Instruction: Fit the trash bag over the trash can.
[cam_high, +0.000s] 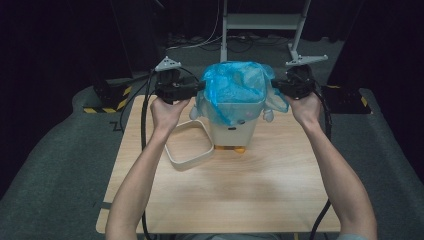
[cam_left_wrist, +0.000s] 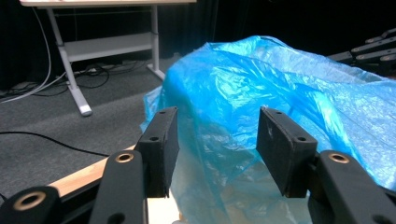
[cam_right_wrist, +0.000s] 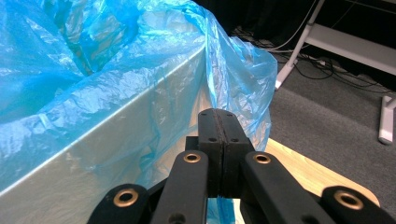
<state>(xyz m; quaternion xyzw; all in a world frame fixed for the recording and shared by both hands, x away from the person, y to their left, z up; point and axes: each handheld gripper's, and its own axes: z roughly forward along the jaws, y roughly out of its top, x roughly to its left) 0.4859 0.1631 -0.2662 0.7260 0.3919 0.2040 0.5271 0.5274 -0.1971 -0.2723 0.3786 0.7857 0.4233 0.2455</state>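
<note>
Wooden table (cam_high: 260, 195), one bin (cam_high: 234, 127), one blue bag (cam_high: 234, 85) (crinkled), one loose rim (cam_high: 189, 144), left gripper (cam_left_wrist: 217, 149) jaws apart, right gripper (cam_right_wrist: 219, 140) pinched closed.

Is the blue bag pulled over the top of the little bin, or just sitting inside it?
Pulled over. The blue bag hangs down outside the bin, draped over its rim on the sides that show.
</note>
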